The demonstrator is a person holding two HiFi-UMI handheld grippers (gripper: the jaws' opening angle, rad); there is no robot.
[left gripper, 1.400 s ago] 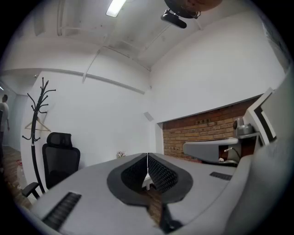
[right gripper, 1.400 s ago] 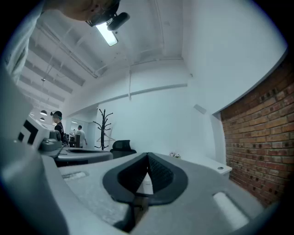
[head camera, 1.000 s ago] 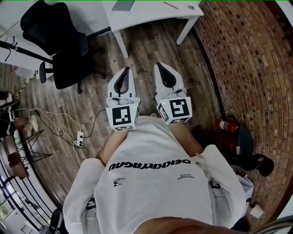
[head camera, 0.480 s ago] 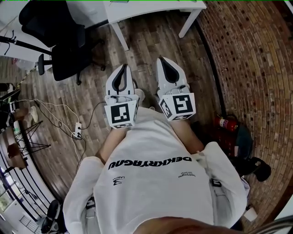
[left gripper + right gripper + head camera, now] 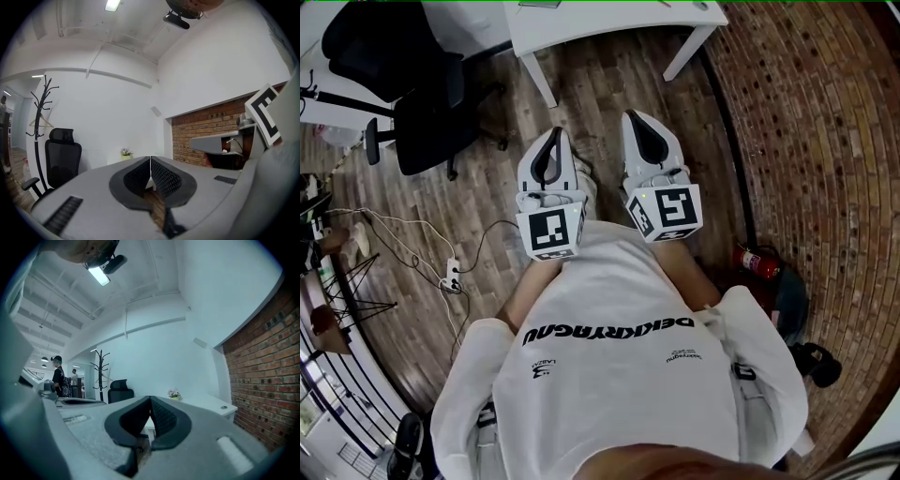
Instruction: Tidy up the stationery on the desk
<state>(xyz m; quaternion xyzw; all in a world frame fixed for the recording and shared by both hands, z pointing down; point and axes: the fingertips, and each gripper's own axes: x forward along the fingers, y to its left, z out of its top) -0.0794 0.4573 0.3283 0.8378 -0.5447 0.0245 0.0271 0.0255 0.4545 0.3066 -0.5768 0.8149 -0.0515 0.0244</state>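
Wooden flooring (image 5: 609, 94) is spread below a white desk (image 5: 600, 23) at the far edge. The items (image 5: 540, 4) on the desk are cropped and cannot be identified. Well apart from it, the left gripper (image 5: 554, 136) and right gripper (image 5: 636, 120) are held level, jaws pressed together, nothing pinched.

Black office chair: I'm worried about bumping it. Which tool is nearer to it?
Left. The left tool is held with the black office chair off to its left in the head view; the right tool sits beyond it, toward the brick wall.
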